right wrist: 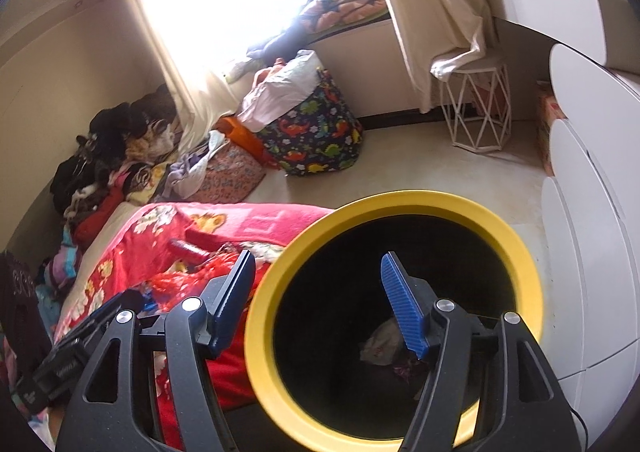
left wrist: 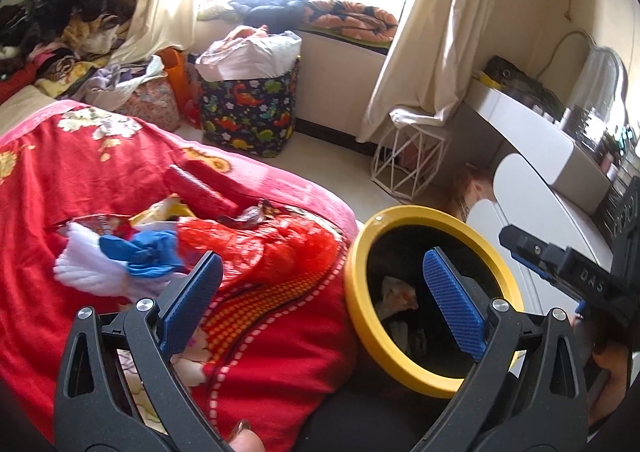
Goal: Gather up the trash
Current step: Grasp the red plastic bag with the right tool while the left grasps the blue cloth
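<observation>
Beside bed (right wrist: pixel 224 228), bin (right wrist: pixel 400 204) sits under open right gripper (right wrist: pixel 316 304).

Red floral bedspread (left wrist: pixel 100 188) under blue-white crumpled trash (left wrist: pixel 132 256), red plastic bag (left wrist: pixel 288 248), wrappers (left wrist: pixel 248 216).

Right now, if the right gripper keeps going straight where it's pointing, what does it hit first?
Probably nothing solid at once: the open right gripper points into the yellow-rimmed bin, so it would likely meet the crumpled trash at the bottom first.
</observation>
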Tool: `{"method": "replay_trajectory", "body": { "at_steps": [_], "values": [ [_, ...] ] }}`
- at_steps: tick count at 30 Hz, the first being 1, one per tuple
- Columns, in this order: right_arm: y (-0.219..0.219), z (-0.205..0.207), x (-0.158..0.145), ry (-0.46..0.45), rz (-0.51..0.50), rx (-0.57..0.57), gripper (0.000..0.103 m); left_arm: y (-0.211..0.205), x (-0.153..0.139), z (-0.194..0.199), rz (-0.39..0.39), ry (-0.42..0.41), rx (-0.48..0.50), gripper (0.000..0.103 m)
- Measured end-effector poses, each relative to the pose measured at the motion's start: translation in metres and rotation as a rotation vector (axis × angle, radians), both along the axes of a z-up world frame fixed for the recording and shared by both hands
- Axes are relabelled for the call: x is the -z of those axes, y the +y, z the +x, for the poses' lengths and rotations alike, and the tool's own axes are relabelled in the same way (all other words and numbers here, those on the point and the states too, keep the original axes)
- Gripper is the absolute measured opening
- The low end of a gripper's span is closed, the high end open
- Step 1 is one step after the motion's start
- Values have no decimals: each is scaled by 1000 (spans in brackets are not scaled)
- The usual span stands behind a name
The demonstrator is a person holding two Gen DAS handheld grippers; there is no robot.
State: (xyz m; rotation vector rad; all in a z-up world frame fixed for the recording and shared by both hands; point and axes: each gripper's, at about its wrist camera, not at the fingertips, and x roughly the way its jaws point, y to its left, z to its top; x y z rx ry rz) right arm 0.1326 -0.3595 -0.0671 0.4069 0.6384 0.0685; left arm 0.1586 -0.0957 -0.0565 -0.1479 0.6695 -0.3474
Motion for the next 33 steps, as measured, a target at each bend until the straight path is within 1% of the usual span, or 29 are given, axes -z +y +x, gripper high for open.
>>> {"method": "replay_trajectory", "body": {
  "at_steps": [9,19,24,29,33],
  "values": [
    [34,5,-3,-2,-36,-91,65,29,-4,3,-11,-10,-66,92],
    [75,20,-2,8,-74,-198,69,65,-2,12,-21,-5,-148,92],
    [94,35,3,22,-93,-254,75,83,2,16,-13,0,-186,92],
    [107,58,14,67,-104,-286,76,105,10,24,-26,31,-226,92],
    [110,76,24,106,-97,-285,76,117,17,31,-36,63,-242,91]
  ]
}}
